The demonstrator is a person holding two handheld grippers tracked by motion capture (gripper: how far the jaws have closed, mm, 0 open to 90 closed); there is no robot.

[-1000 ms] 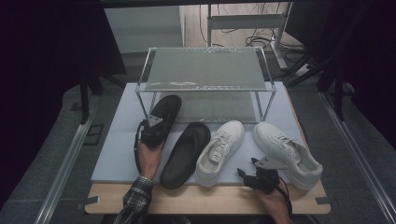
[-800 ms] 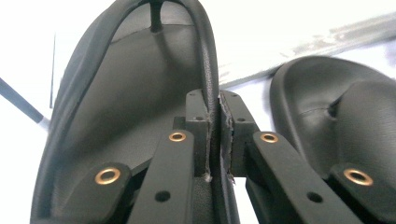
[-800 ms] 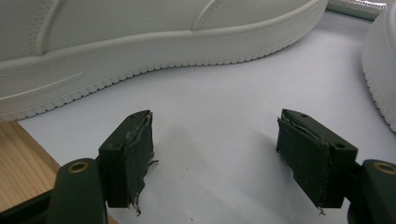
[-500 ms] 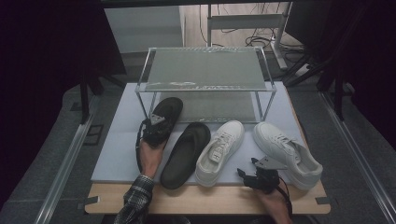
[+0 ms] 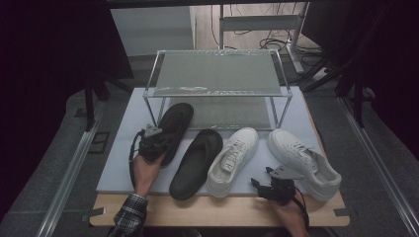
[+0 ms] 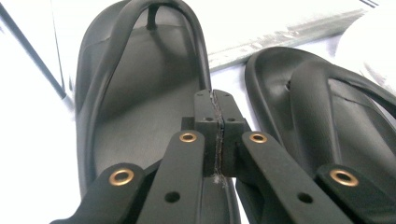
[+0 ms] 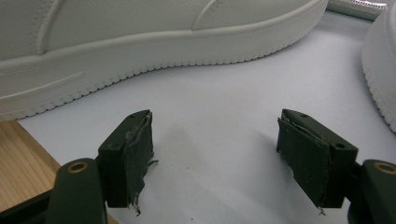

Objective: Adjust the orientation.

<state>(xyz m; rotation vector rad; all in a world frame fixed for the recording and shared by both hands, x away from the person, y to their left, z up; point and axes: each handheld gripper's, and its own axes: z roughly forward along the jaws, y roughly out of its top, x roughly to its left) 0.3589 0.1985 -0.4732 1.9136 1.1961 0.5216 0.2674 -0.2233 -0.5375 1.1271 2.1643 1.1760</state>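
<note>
My left gripper (image 5: 159, 141) (image 6: 215, 95) sits over the heel half of the left black flip-flop (image 5: 174, 123) (image 6: 140, 107). Its jaws have just been closing and now stand together where the flip-flop's right strap (image 6: 198, 51) runs into their tips, so they look pinched on it. The second black flip-flop (image 5: 196, 163) (image 6: 327, 116) lies just to its right. Two white sneakers (image 5: 232, 160) (image 5: 304, 160) follow on the pale mat (image 5: 118, 168). My right gripper (image 5: 262, 183) (image 7: 215, 154) rests open at the mat's front, empty, beside a sneaker's sole (image 7: 140, 51).
A two-tier metal-and-mesh shoe rack (image 5: 217, 74) stands at the back of the mat. The wooden table edge (image 5: 217, 212) (image 7: 18, 154) runs along the front. Dark floor and rails flank the table.
My left hand has shifted a little over the left flip-flop. The right hand and the other shoes have stayed put.
</note>
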